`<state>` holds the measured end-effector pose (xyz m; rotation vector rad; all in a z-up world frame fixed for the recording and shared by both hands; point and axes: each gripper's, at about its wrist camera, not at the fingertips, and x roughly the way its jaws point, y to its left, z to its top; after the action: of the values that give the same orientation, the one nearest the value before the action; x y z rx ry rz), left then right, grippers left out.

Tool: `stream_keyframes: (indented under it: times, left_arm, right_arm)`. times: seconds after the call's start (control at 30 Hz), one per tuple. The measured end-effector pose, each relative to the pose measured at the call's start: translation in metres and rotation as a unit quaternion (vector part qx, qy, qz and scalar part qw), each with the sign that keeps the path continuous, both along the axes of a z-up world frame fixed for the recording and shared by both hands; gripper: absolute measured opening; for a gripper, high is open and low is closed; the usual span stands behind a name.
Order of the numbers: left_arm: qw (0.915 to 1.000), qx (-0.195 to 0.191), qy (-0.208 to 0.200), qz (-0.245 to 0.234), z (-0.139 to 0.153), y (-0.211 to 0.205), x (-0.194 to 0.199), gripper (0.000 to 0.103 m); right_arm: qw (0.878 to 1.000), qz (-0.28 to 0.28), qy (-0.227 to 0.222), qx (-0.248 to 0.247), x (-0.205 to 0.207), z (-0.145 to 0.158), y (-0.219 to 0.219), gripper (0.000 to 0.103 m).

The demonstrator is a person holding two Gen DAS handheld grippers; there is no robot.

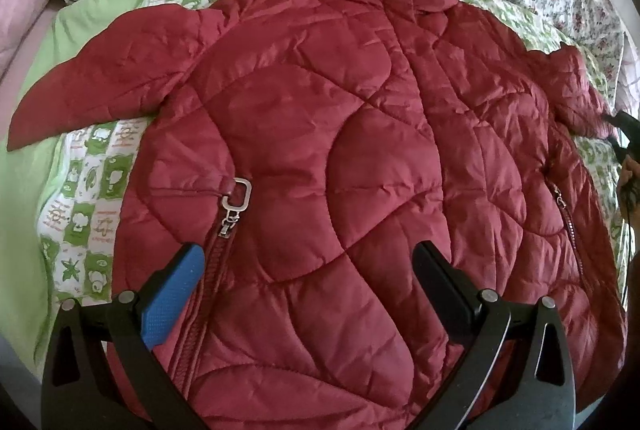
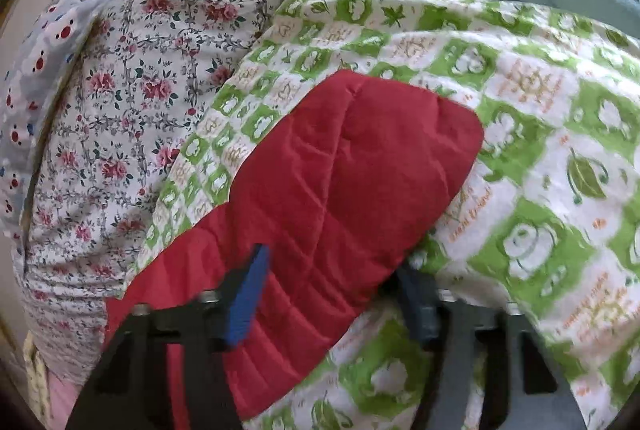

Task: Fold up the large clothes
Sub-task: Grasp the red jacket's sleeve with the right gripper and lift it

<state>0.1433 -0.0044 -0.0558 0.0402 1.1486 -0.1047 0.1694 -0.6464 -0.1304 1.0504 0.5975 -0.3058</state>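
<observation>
While the red quilted jacket lies spread front-up on the green patterned quilt, the left gripper hovers released above its lower centre. The right gripper straddles the right sleeve, pad contact unclear; the sleeve's long axis runs toward upper right.

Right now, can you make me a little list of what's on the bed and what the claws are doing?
garment: red quilted jacket, front up, zipped, spread flat
underneath: green-and-white checked quilt
behind: floral sheet
left claw: open, over the jacket's lower front, near the pocket zip pull
right claw: around the jacket's sleeve, near its cuff end; grip cannot be told
folded yet: no, both sleeves lie out to the sides
</observation>
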Motion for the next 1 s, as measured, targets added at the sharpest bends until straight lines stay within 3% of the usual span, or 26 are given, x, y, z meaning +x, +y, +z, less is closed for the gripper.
stream_keyframes:
  times: [0.1, 0.17, 0.43, 0.6, 0.77, 1.0]
  left_arm:
    - [1.0, -0.004, -0.009, -0.002, 0.002, 0.0, 0.002, 0.103]
    - [0.9999, -0.008, -0.011, -0.005, 0.002, -0.001, 0.003, 0.103]
    - [0.9997, -0.018, -0.016, -0.01, 0.007, 0.0, 0.009, 0.103]
    - [0.9992, -0.032, -0.022, -0.006, 0.015, 0.009, 0.011, 0.103]
    - [0.9982, -0.052, -0.028, 0.005, 0.025, 0.027, 0.012, 0.103]
    - [0.9956, -0.087, -0.026, 0.023, 0.033, 0.054, 0.013, 0.103]
  right_arm:
    - [1.0, 0.003, -0.02, -0.022, -0.002, 0.015, 0.006, 0.013]
    - [0.998, 0.016, -0.037, -0.053, -0.004, 0.035, 0.018, 0.011]
    - [0.982, 0.105, -0.119, -0.101, -0.005, 0.114, 0.092, 0.01]
    - [0.962, 0.19, -0.168, -0.103, 0.007, 0.156, 0.17, 0.009]
    - [0.931, 0.292, -0.192, -0.106, 0.027, 0.178, 0.266, 0.009]
    - [0.898, 0.389, -0.173, -0.11, 0.057, 0.162, 0.373, 0.009]
